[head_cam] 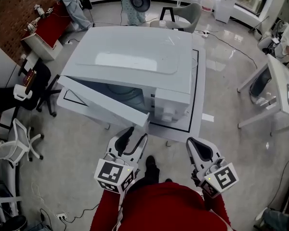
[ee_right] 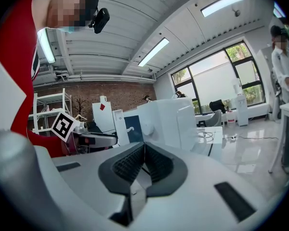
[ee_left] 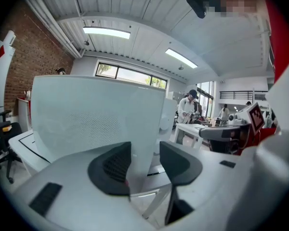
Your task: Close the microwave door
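A white microwave point(head_cam: 135, 57) stands on a low white table point(head_cam: 198, 85) in the head view. Its door point(head_cam: 101, 102) hangs partly open, hinged at the left, with the free edge swung out toward me. My left gripper point(head_cam: 135, 137) is at that free edge. In the left gripper view the door point(ee_left: 96, 114) fills the left half, and its edge stands between the open jaws of the gripper point(ee_left: 145, 165), close to the left pad and clear of the right one. My right gripper point(head_cam: 198, 146) hovers to the right in front of the table, and its view shows the gripper point(ee_right: 143, 160) with pads together and nothing held.
Office chairs point(head_cam: 14, 143) stand at the left, and a grey chair point(head_cam: 183, 13) is behind the microwave. A red-topped bench point(head_cam: 53, 25) is at the far left, and a white desk point(head_cam: 279, 85) is at the right. People stand in the background.
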Demonstrator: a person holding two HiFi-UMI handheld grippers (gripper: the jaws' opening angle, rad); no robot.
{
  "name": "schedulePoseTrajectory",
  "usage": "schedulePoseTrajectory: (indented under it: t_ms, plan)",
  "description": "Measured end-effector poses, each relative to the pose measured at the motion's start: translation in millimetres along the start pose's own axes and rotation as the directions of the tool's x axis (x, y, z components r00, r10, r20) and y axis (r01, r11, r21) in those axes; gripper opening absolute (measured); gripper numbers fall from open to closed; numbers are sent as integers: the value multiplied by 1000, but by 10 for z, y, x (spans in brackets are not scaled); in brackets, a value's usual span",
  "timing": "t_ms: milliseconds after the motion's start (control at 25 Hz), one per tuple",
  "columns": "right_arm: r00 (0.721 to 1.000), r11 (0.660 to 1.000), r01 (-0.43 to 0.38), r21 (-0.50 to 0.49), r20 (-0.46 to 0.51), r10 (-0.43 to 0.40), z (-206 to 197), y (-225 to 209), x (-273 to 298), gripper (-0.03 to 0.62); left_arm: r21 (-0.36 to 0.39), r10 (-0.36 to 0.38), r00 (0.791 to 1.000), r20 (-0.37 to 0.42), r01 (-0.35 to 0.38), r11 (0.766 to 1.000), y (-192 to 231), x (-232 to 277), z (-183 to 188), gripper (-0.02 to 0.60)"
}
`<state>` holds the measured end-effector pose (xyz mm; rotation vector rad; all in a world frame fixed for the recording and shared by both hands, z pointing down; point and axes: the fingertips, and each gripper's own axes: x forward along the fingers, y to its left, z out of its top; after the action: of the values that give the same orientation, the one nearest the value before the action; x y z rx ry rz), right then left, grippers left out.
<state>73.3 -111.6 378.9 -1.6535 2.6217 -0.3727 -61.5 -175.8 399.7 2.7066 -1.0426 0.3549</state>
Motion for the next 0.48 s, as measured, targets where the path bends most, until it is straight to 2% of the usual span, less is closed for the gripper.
schedulePoseTrajectory:
  t_ms: [160,480]
  plan:
    - [1000,1000,19,3,-4,-19,7,-48,30,14,13,-12,1000,-4,12,1000,41,128,41,186]
    - [1000,1000,22,-1,-7,-22,30,-101,123,14,-21,14,1000,0,-14,1000,143,315,114,143]
